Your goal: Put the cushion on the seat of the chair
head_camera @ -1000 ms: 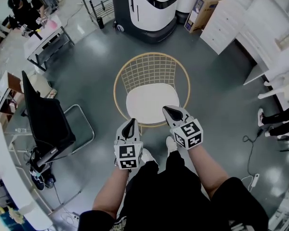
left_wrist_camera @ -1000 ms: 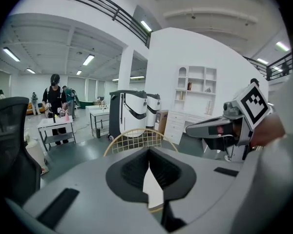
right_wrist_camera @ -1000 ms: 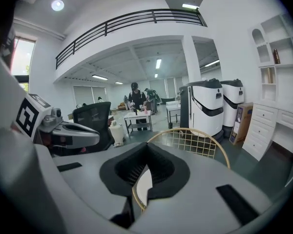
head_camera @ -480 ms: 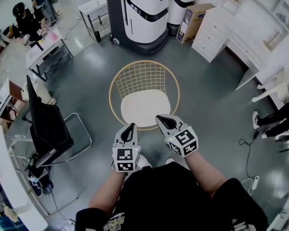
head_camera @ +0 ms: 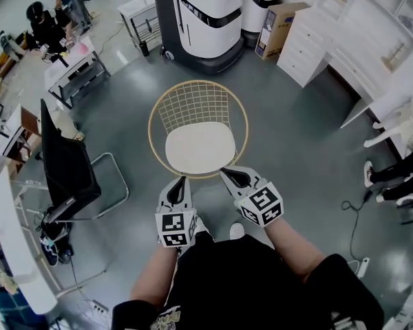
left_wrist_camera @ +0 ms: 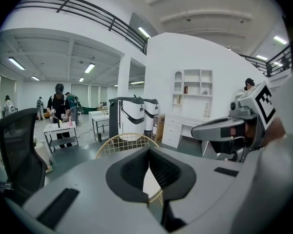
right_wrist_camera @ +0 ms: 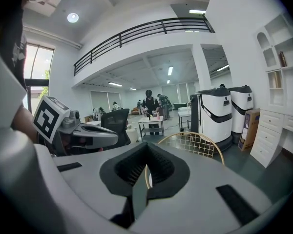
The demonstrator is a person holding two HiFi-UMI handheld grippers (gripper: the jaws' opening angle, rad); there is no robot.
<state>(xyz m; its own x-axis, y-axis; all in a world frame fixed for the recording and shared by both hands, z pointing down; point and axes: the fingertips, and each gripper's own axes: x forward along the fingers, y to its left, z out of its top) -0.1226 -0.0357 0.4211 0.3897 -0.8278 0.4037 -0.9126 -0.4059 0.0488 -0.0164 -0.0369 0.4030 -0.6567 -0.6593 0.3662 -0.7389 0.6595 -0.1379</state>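
The round gold wire chair (head_camera: 198, 105) stands on the grey floor in front of me, and the white cushion (head_camera: 199, 146) lies flat on its seat. My left gripper (head_camera: 179, 181) hangs shut and empty just short of the seat's near rim. The right gripper (head_camera: 228, 173) is also shut and empty, at the rim's near right. Neither touches the cushion. In the left gripper view the chair (left_wrist_camera: 122, 143) shows past the closed jaws, with the right gripper (left_wrist_camera: 224, 128) alongside. In the right gripper view the chair's back (right_wrist_camera: 195, 143) rises beyond the closed jaws, and the left gripper (right_wrist_camera: 88, 133) is at the left.
A black office chair (head_camera: 69, 170) stands to the left. Two tall white-and-black machines (head_camera: 206, 12) and a cardboard box (head_camera: 279, 19) are behind the wire chair. White cabinets (head_camera: 330, 40) line the right. People work at a table (head_camera: 69, 53) at far left. A cable (head_camera: 354, 205) lies on the floor at right.
Both grippers have drawn back from the seat toward my body and risen a little. The cushion stays on the chair, which now sits farther from the fingertips.
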